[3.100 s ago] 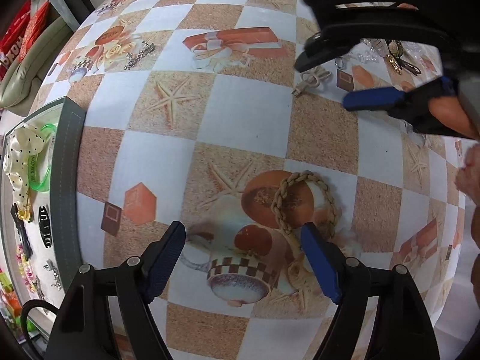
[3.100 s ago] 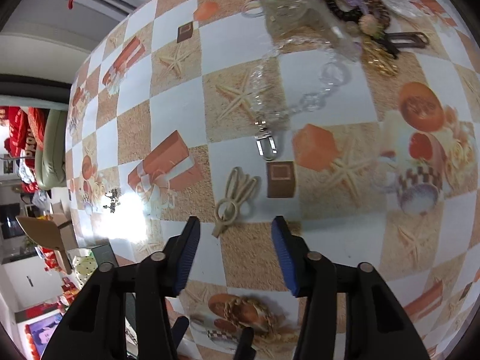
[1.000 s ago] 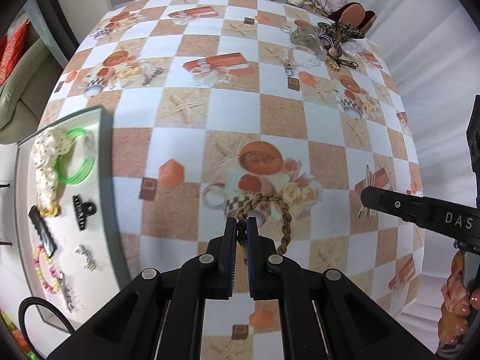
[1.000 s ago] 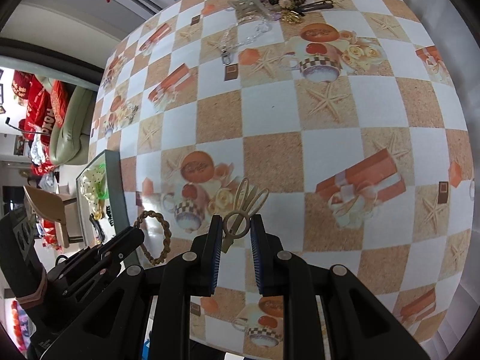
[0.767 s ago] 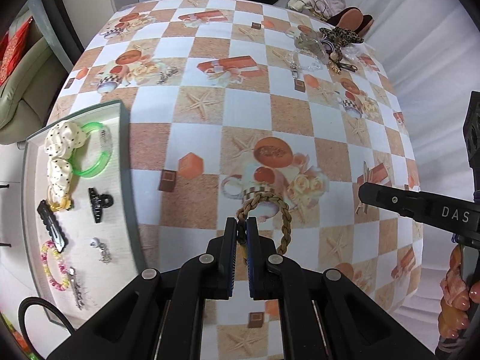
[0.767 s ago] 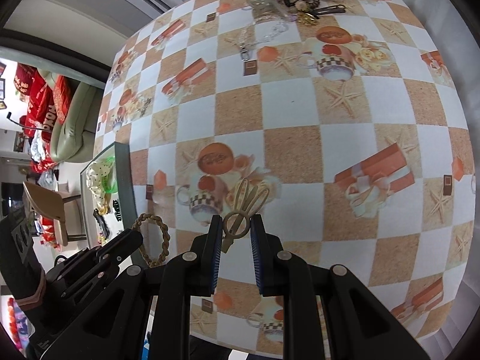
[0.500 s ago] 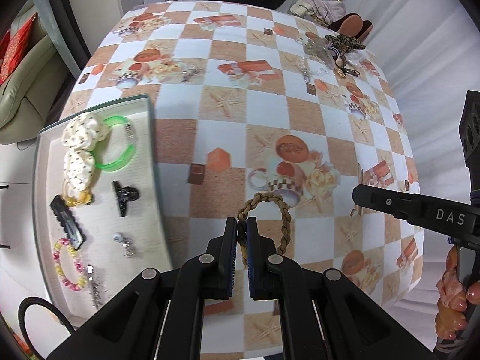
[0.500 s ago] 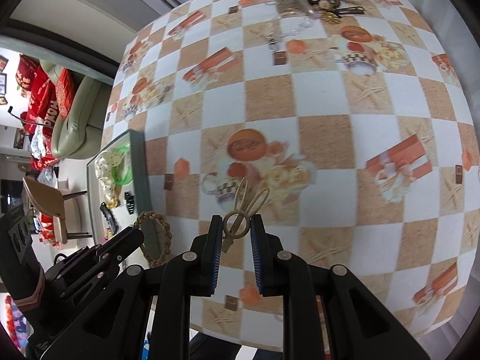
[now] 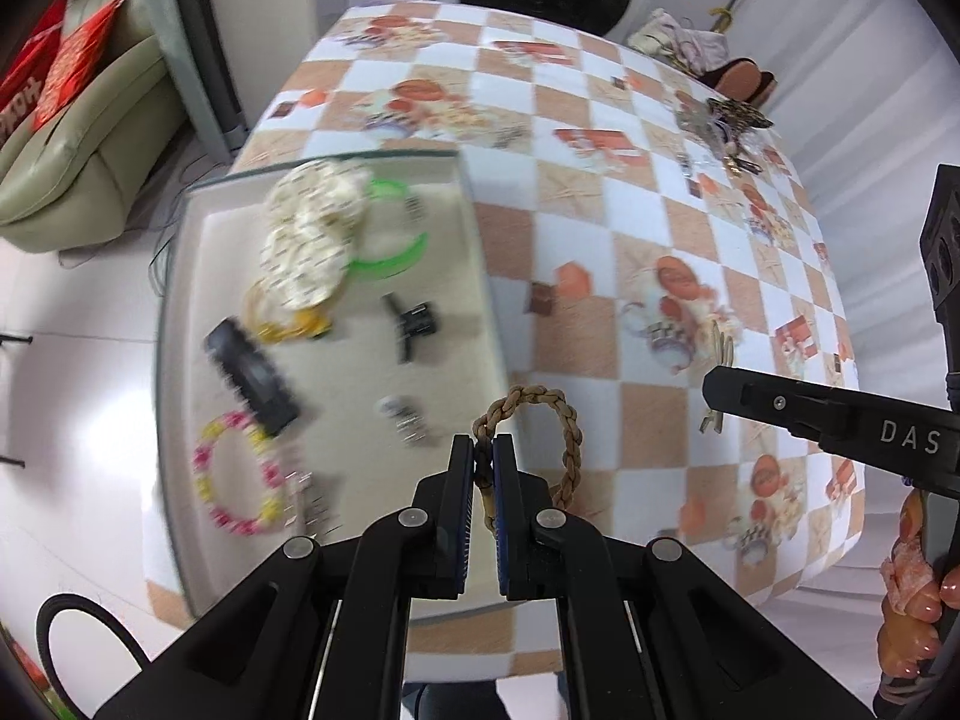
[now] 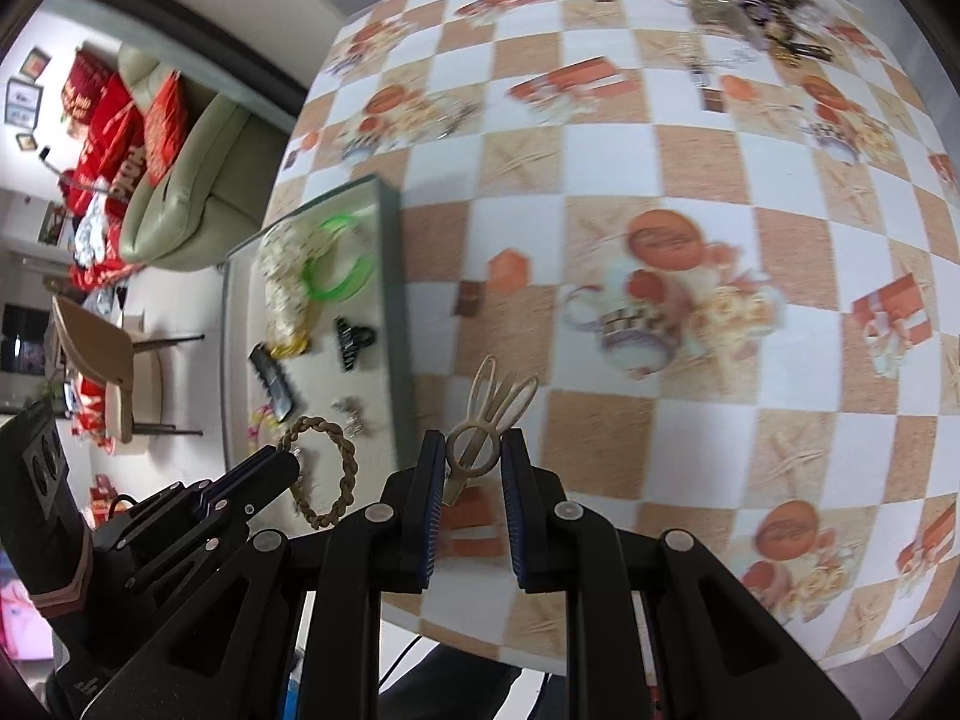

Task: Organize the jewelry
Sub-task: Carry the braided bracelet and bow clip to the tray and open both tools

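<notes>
My left gripper [image 9: 483,450] is shut on a tan braided rope bracelet [image 9: 561,420], which hangs above the right rim of the grey tray [image 9: 480,252]. In the right wrist view my right gripper [image 10: 474,456] is shut on a beige bunny-shaped hair clip [image 10: 495,402], held above the tablecloth just right of the tray [image 10: 399,312]. That view also shows the left gripper [image 10: 288,462] with the bracelet [image 10: 339,468] over the tray's near end. The right gripper [image 9: 717,387] shows at the right of the left wrist view. A heap of jewelry [image 10: 768,6] lies at the table's far right corner.
The tray holds a white dotted scrunchie [image 9: 312,240], a green bangle [image 9: 390,252], a black claw clip [image 9: 414,324], a black barrette [image 9: 252,378], a pink and yellow bead bracelet [image 9: 237,498] and a small silver piece [image 9: 405,414]. A sofa [image 9: 78,138] and a chair [image 10: 102,360] stand past the table's left edge.
Both grippers stood open over the bracelet and the clip on the table, then closed on them and lifted. Over the last second both carried them left toward the tray.
</notes>
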Demonstrator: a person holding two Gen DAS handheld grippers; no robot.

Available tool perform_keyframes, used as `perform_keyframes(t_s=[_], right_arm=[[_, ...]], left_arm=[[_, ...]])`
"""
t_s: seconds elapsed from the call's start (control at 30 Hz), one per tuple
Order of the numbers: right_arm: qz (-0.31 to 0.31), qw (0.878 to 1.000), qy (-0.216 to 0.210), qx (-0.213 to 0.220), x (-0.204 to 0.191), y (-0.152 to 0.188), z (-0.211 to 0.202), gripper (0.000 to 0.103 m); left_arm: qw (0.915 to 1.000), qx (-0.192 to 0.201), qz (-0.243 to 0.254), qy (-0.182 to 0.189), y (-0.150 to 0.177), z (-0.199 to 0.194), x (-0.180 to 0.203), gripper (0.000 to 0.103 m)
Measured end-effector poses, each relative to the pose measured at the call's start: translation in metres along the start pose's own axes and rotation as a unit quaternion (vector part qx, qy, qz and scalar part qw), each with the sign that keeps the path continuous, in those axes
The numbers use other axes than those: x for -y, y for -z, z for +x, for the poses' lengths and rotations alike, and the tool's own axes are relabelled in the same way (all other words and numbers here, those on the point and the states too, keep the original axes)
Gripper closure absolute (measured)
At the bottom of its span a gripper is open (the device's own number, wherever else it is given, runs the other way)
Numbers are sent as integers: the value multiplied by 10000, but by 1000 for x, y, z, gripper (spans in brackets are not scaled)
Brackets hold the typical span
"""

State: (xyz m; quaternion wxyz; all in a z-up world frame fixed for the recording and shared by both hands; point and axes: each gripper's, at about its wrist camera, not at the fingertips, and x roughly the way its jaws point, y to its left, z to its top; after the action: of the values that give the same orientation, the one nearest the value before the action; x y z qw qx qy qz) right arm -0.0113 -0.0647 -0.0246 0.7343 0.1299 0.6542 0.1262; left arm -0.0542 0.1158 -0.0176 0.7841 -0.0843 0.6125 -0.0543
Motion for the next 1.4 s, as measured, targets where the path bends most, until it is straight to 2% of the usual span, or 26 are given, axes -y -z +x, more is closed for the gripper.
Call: perform_keyframes(t_s=[0.33,0.6,1.1,1.4], right_arm=[[-539,9983,-8,-220,-60,12,29,83],[-886,9950,64,-446,-90,21,55,83],[-1405,9867,340,-750,-109,21,96,83],[-1398,9843,507,-952,-103,26,126,83]], left_arm=[[9987,26,-458,-224,27,-13,-66,92],[9970,-36,-683,-374,42,-9,-100,92],[9954,-200,-751,-560,34,29,-116,92],[9948,-360,-628,-714,36,50,-110,92]])
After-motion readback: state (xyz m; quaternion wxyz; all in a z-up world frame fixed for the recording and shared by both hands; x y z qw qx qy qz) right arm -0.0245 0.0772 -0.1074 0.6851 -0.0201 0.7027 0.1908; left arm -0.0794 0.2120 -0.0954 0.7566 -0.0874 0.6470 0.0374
